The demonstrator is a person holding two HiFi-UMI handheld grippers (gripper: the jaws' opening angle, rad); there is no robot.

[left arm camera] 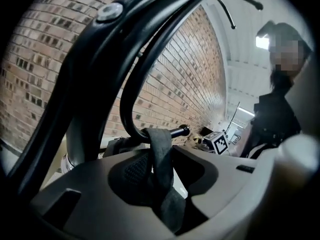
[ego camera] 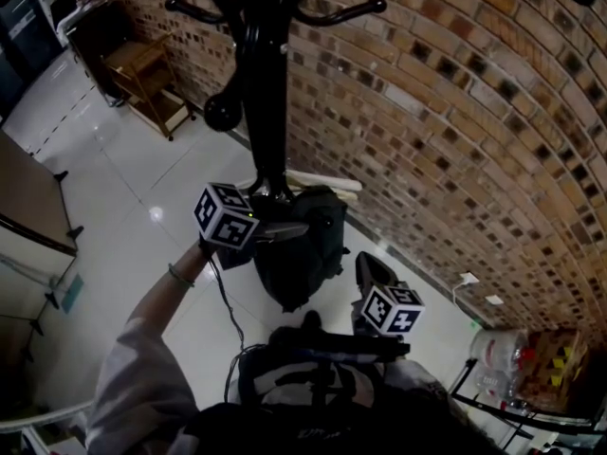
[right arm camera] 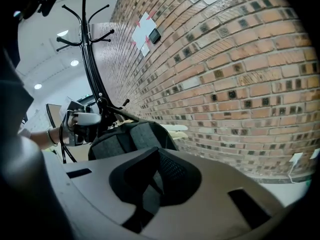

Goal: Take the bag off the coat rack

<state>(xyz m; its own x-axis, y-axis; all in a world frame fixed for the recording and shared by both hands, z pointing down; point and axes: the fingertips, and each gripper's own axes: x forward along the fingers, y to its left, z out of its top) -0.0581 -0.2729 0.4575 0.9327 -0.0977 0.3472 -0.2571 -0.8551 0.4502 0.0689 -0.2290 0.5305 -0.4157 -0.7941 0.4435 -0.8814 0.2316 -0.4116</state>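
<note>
A black coat rack [ego camera: 266, 83] stands by the brick wall, and a dark grey bag [ego camera: 303, 254] hangs low against its pole. The bag's strap [left arm camera: 160, 149] loops over a curved hook [left arm camera: 172, 132] and runs down between the jaws of my left gripper [left arm camera: 162, 184]. The strap lies against one pad, a dark gap shows on its other side, and the jaws stand open around it. In the head view my left gripper [ego camera: 289, 230] reaches the bag's top from the left. My right gripper [ego camera: 375, 268] hovers just right of the bag [right arm camera: 132, 136]; how its jaws stand does not show.
The brick wall [ego camera: 455, 140] runs close behind the rack. Pale boards [ego camera: 322, 183] lie at its foot. A wooden trolley [ego camera: 142, 79] stands at the far left. A pack of bottles [ego camera: 498, 354] sits on a wire shelf at the lower right. A cable trails from my left hand.
</note>
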